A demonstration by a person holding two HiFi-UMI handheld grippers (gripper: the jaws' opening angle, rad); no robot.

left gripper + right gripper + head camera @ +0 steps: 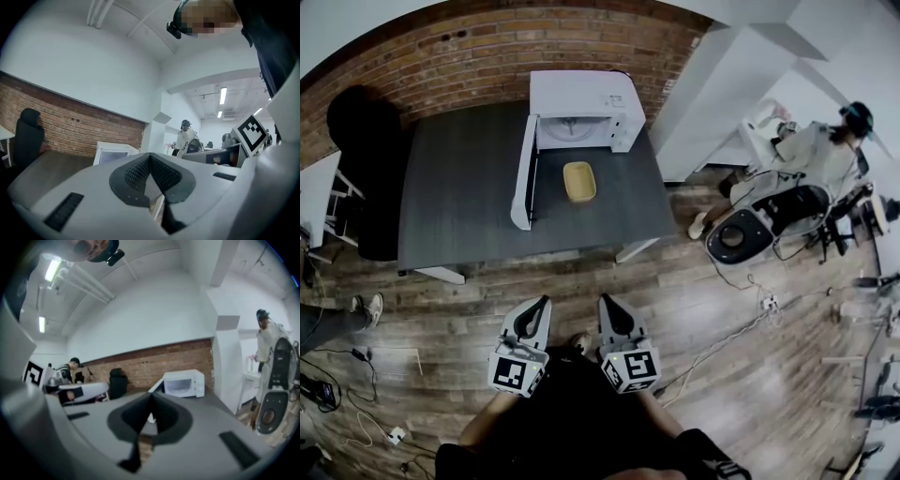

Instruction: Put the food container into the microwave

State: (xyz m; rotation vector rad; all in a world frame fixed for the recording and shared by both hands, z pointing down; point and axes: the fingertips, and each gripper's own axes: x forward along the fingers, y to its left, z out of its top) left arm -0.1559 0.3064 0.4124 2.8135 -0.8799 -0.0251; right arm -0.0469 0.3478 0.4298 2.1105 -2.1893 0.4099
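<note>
Jaws closed tip to tip, empty, left gripper [542, 305] and right gripper [607, 305] side by side, well back from boxy white microwave [581, 108], door [523, 178] open, rounded yellow food container [579, 181] just before it, dark matte table [459, 187].

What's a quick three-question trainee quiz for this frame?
1. True or false: the microwave door stands open.
2. Where is the food container? A: inside the microwave. B: on the table, in front of the microwave. C: held in a gripper.
3. Fill in: the left gripper and right gripper are both empty, with jaws ___.
Key: 1 true; 2 B; 3 shut.
</note>
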